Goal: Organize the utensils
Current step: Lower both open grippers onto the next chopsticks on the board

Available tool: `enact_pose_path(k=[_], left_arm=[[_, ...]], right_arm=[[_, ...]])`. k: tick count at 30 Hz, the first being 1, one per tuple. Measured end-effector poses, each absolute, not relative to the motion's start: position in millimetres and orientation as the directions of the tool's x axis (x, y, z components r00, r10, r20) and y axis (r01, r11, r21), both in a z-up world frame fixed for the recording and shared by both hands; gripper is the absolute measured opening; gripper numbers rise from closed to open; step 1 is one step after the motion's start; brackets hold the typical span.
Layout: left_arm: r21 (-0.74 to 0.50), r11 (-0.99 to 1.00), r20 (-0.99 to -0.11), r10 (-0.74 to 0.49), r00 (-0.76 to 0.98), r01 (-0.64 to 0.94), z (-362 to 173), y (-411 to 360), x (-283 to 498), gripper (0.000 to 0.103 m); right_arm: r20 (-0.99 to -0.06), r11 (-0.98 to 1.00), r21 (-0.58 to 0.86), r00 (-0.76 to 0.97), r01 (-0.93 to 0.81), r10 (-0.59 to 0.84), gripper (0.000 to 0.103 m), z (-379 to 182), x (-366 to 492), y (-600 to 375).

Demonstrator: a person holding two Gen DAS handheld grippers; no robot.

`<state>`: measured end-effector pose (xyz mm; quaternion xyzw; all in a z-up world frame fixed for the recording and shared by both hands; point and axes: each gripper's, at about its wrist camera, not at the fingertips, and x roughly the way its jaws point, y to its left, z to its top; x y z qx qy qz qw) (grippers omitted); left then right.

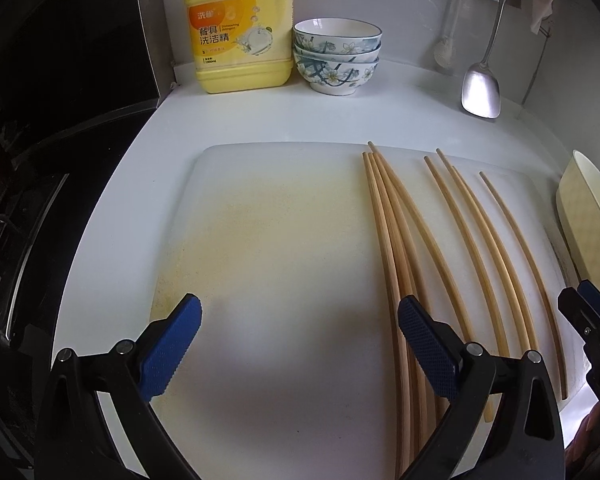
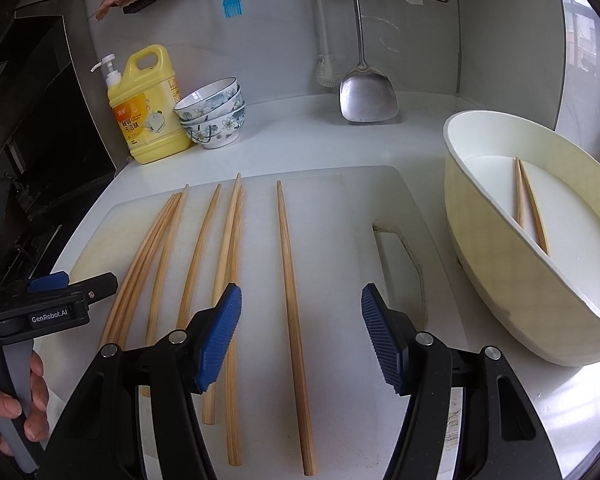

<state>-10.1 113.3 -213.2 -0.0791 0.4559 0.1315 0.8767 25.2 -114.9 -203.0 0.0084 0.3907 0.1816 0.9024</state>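
Right now eight wooden chopsticks (image 2: 204, 264) lie on the white cutting board (image 2: 332, 200), all running roughly front to back. From the right wrist view they split up like this: a tight bunch of four at the board's left side, one more just right of it, then a touching pair, and finally a single chopstick (image 2: 292, 300) set apart toward the board's middle. Two more chopsticks (image 2: 530, 204) rest inside the cream oval tub (image 2: 500, 280), which sits tilted just off the board's right edge, so that makes ten in all.

The right gripper (image 2: 302, 336) hovers over the board's near edge with its jaws spread wide and nothing between the blue pads; the single chopstick runs through the gap beneath them. The left gripper (image 1: 300, 340) hangs over the bare, yellow-stained left half of the board, jaws also spread and empty, its right finger above the bunch of four.

Behind the board, at the back of the counter, stand one yellow dish soap jug (image 2: 148, 108) with a pump and a stack of three floral bowls (image 2: 216, 116) touching it. One metal spatula (image 2: 366, 84) hangs on the wall behind the board, and one blue silicone brush (image 2: 232, 4) hangs higher up.
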Motion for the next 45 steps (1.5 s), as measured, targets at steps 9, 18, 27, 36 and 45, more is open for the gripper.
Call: enact_pose_path(k=[9,18,27,36,45], left_arm=[[-0.003,0.957,-0.82,0.163,0.549,-0.289,-219,110,-4,0.097],[0.02,0.954,-0.821,0.187,0.54,-0.299,-224,115,-6,0.098],[0.042,0.944,-0.807,0.226,0.546,-0.328,-224,117,4,0.098],[0.051,0.946,-0.794,0.233,0.562,-0.32,-223,114,6,0.095],[0.032,0.972,-0.791,0.167,0.589,-0.232,-218,95,14,0.046]], right_arm=[[-0.709,0.938,0.134,0.63,-0.32,0.316,0.06,-205,27,-111],[-0.703,0.937,0.107,0.641,-0.332,0.307,0.06,-205,29,-107],[-0.724,0.939,0.07,0.63,-0.337,0.281,0.051,-213,37,-103],[-0.741,0.934,0.039,0.617,-0.356,0.266,0.039,-222,41,-95],[-0.734,0.919,0.008,0.621,-0.395,0.274,0.017,-224,39,-85]])
